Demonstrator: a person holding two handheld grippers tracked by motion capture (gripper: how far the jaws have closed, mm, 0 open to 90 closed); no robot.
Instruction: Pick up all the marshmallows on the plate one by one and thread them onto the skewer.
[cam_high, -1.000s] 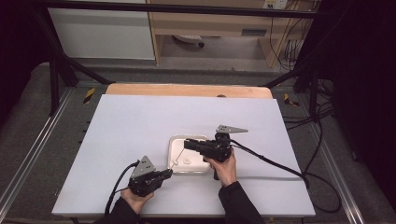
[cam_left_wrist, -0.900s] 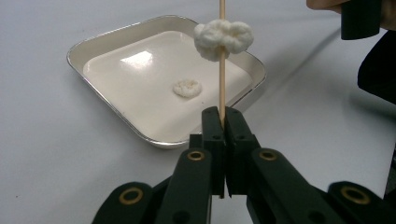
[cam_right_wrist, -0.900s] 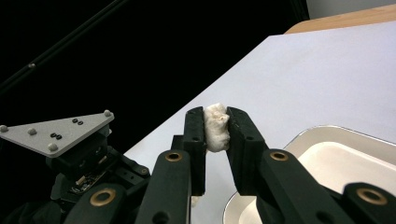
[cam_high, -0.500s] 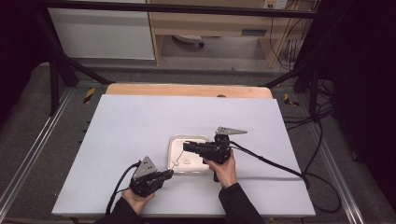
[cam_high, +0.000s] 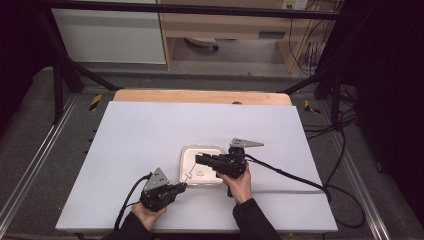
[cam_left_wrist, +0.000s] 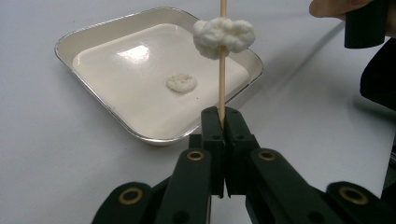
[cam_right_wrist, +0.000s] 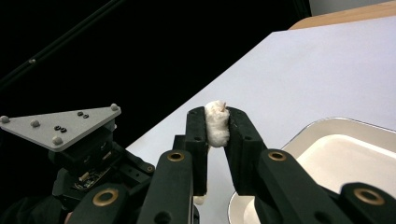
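A white table (cam_high: 150, 135) carried a shallow white tray (cam_left_wrist: 93, 39) holding one small white lump (cam_left_wrist: 181, 83). The left gripper (cam_left_wrist: 219, 114) was clamped on a thin wooden skewer (cam_left_wrist: 222, 79) with a white piece (cam_left_wrist: 224, 35) threaded on it. The right gripper (cam_right_wrist: 215, 122) pinched another soft white piece (cam_right_wrist: 217, 122), possibly marshmallow. Misaligned, the skewer tip might have missed or torn it; squeezed harder, it could have squashed.
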